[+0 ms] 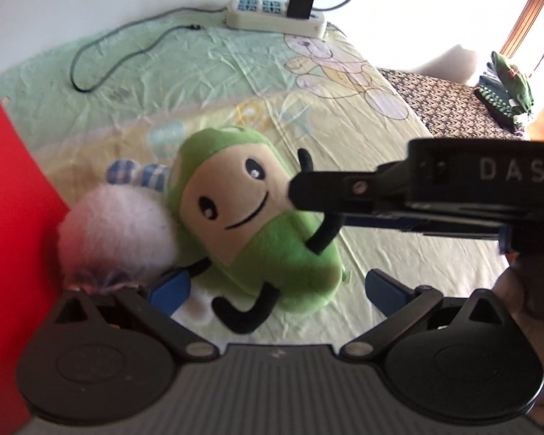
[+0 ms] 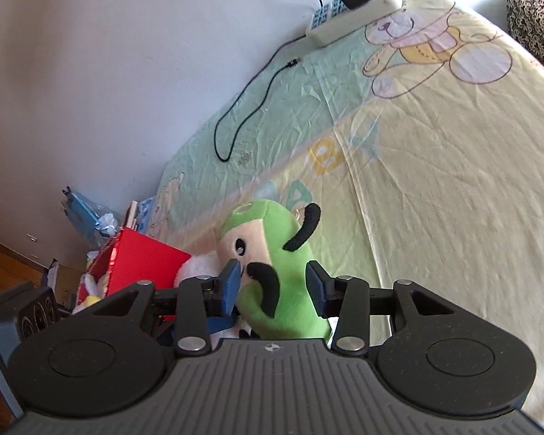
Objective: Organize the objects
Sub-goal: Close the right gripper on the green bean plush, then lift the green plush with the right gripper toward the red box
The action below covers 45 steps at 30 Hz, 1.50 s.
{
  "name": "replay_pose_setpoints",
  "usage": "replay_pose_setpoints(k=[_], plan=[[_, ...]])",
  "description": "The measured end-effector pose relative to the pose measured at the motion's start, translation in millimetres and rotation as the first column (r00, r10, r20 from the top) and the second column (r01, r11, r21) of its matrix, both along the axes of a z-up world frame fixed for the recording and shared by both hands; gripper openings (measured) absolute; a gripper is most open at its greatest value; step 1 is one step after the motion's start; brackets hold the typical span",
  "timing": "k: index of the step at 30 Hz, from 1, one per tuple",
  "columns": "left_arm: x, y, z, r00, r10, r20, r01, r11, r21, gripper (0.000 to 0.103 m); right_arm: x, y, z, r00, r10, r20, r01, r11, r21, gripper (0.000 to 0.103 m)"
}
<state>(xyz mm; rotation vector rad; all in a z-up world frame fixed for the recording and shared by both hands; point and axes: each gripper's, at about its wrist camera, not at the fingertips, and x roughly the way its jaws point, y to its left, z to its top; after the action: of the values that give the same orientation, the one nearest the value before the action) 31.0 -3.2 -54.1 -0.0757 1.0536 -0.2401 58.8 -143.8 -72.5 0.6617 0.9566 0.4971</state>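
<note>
On the left of the left claw [image 1: 277, 286] stands a red box [image 1: 14, 217], and a white fluffy toy [image 1: 118, 228] leans against it, just beyond the left pad. The claw's pads are spread wide apart, with the legs of the green plush doll [image 1: 257, 217] lying on the bedsheet [image 1: 380, 224] between them. The right claw [image 2: 273, 284] reaches in from the right; its pads sit open either side of the doll's body, near it, though I cannot tell whether they touch. Far ahead lies a power strip [image 1: 275, 18].
</note>
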Motion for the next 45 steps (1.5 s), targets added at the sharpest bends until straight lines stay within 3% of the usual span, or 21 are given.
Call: replay_pose_setpoints(k=[4,8,16,22,25,45], plan=[[11.9,3.2,-10.0,1.000,-0.008,-0.023,0.007,1.000,-0.010,0.101,8.0,2.7,-9.8,1.000,-0.009,-0.027,0.009,1.000,0.002,0.045],[17.6,5.1,-14.9,1.000,-0.005,-0.017,0.005,1.000,-0.005,0.099,15.4,-0.1,-20.2,0.997,-0.024,-0.077,0.029,0.997,0.069,0.054],[17.0,6.7,-15.8,1.000,-0.016,-0.003,0.016,1.000,0.012,0.094,15.1,4.0,-26.3,0.992,-0.015,-0.122,0.036,0.985,0.170,0.047],[10.2,7.8,-11.7,0.999,-0.031,-0.032,0.030,0.999,-0.015,0.086,-4.9,5.5,-16.7,0.996,0.018,-0.088,-0.008,0.993,0.117,0.045],[-1.3,-0.9,-9.5,0.998,-0.057,-0.027,0.058,0.998,0.011,0.084,-18.1,3.6,-12.9,0.997,0.027,-0.074,-0.020,0.996,0.084,0.045],[-90.0,-17.3,-7.3,0.990,-0.129,-0.061,0.131,0.991,0.024,0.083,-106.8,-10.8,-13.2,0.986,0.057,-0.160,-0.041,0.994,0.106,0.045]])
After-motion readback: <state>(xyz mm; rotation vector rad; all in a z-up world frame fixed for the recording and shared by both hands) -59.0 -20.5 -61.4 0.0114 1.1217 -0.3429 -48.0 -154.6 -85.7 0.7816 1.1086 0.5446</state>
